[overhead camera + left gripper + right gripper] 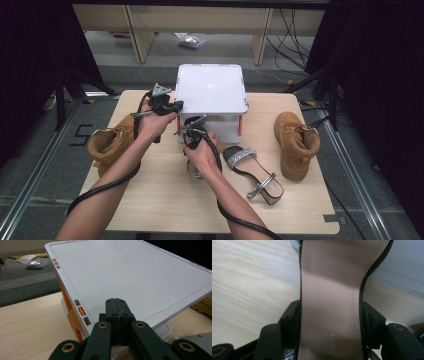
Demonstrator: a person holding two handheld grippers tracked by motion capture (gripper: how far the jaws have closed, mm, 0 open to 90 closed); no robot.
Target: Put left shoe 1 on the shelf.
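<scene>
Two hand-held grippers are working at the white lidded box [211, 95]: the left hand-held gripper [176, 105] sits at the near-left corner of the lid [130, 275] with its jaws pressed together, and in the left gripper view the tips lie right at the lid's near edge, though I can't tell whether they pinch the rim or just rest against it. The right hand-held gripper [329, 317] holds a sandal [332, 295] across the narrow waist of its beige insole, jaws spread just to the sole's width and clamped on both black edges. The sandal sits low over the wooden surface [165, 195], just in front of the box. My read: the step is lid up, sandal in. To do it well, get a positive bite on the lid rim before lifting, since the orange latch [80, 311] beside the tips looks like a spot where it could hang up. Lift the corner straight and high enough for the heel to clear. Keep the sandal level, as a waist grip lets it pivot if it knocks the box wall. Approach over the front wall, not through the lid arc. The matching sandal [252, 172] lies on the surface to the right, with a tan boot [295, 142] beyond it and another tan boot [107, 142] at the left edge, all well apart from the lift path.
</scene>
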